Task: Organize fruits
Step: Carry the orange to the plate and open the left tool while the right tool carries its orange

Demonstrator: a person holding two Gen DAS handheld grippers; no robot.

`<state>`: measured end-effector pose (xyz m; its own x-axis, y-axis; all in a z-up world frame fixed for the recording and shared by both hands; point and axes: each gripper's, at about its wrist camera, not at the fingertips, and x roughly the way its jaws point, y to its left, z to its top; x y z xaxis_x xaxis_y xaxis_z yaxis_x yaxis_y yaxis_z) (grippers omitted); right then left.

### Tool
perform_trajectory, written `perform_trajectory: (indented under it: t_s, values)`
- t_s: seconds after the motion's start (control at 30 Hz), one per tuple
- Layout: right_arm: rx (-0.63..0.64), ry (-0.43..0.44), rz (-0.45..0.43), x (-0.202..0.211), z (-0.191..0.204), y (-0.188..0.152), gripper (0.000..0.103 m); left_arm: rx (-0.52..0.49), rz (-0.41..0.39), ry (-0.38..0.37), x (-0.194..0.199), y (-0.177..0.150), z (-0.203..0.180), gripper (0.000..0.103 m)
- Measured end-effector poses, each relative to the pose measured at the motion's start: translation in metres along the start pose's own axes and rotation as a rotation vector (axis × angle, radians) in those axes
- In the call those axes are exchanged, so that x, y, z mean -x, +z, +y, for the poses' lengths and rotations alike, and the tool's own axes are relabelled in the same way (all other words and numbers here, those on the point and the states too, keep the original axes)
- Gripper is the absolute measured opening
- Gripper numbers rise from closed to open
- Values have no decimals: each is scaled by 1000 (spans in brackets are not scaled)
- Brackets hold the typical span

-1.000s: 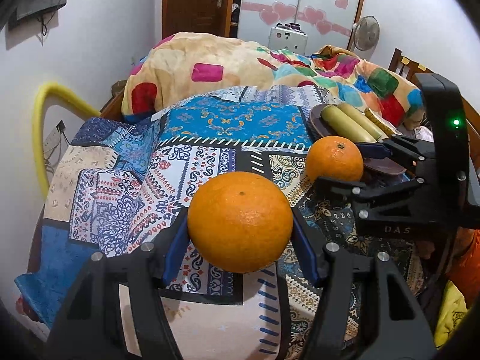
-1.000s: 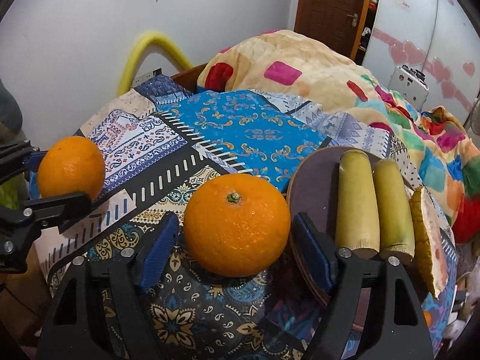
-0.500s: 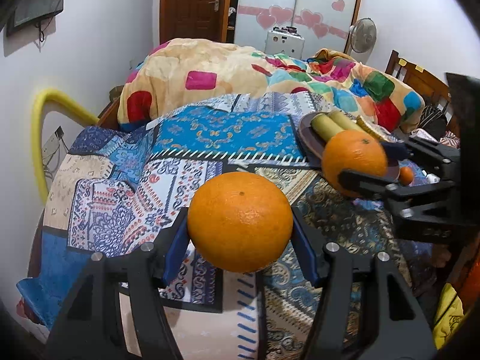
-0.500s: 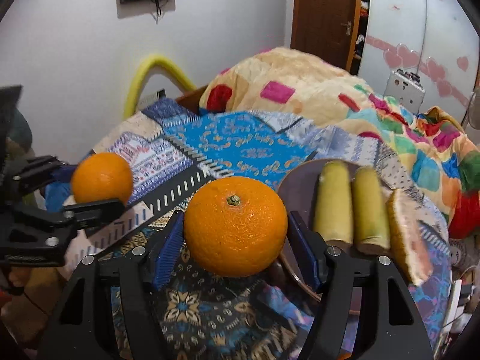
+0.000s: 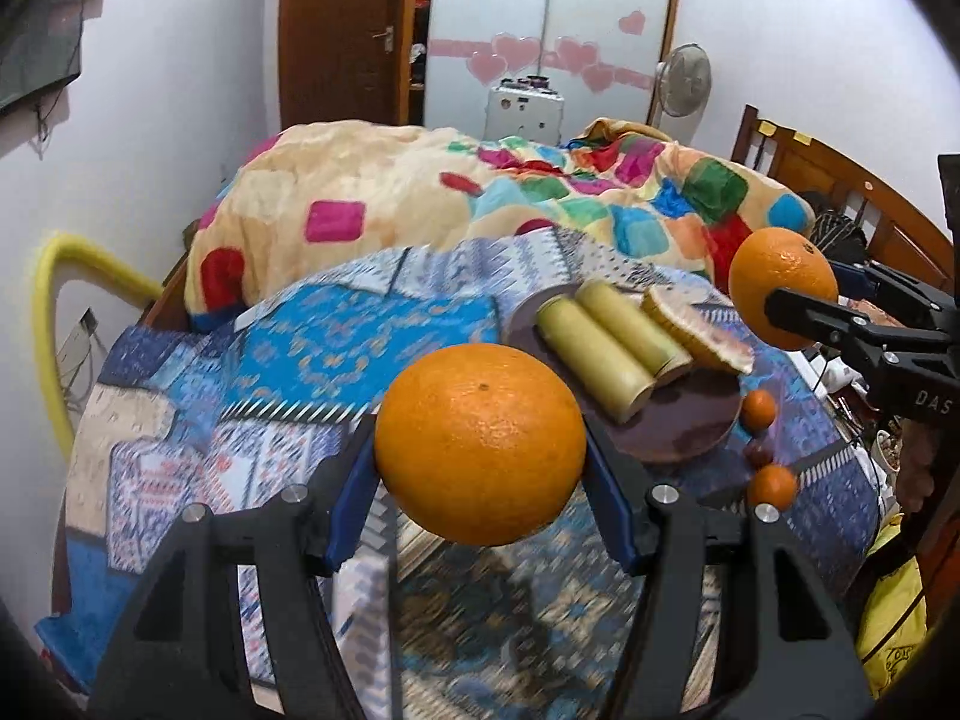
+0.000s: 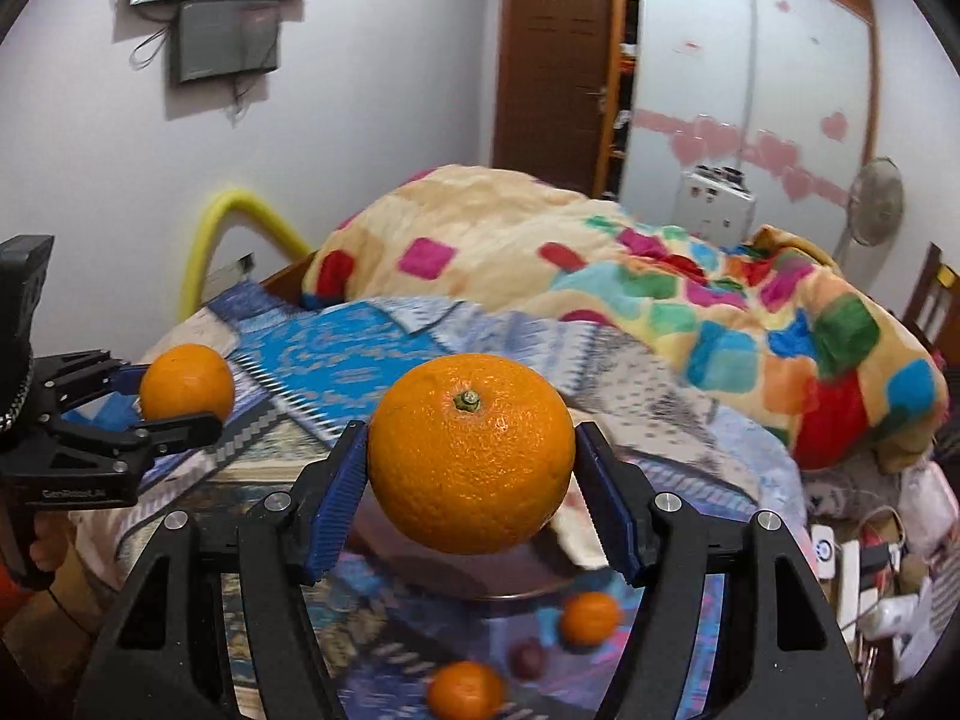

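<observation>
Oranges fill both grippers above a patterned bedspread (image 5: 252, 372). Seen from the left wrist, the left gripper (image 5: 480, 450) clamps a large orange (image 5: 480, 444) between its blue pads, holding it in the air just in front of a round brown plate (image 5: 678, 426). On the plate lie two pale yellow-green cylinders (image 5: 606, 354) side by side, with a cut fruit slice (image 5: 696, 333) beside them. To the right of the plate, the right gripper (image 5: 798, 294) squeezes a second orange (image 5: 780, 285), also clear of the bed. Two small oranges (image 5: 759, 408) and a small dark fruit (image 5: 759, 453) rest on the bedspread just beside the plate's right edge.

Seen from the right wrist, the right gripper (image 6: 471, 468) pinches its orange (image 6: 471, 456), stem up, above the plate (image 6: 480, 576), which is largely hidden and blurred. Left of the plate, the left gripper (image 6: 180, 387) grips the other orange (image 6: 186, 381). Below the plate's rim, the small oranges (image 6: 591, 617) and the dark fruit (image 6: 528, 657) lie on the cloth. A colourful blanket (image 6: 660, 276) is heaped beyond the plate.
</observation>
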<state>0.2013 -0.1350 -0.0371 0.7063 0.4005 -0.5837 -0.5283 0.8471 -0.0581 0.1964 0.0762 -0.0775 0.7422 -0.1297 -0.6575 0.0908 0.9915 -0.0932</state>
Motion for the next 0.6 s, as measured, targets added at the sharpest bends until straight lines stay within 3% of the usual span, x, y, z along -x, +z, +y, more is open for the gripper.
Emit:
perform_trajectory:
  t_s: [0.2, 0.43, 0.6]
  values:
    - [-40, -42, 4, -7, -31, -5, 65, -33, 10, -8, -31, 19, -20, 63]
    - [-75, -37, 28, -26, -50, -14, 65, -69, 93, 13, -87, 28, -31, 63]
    - [-67, -38, 41, -33, -53, -20, 65, -65, 134, -27, -114, 31, -37, 63]
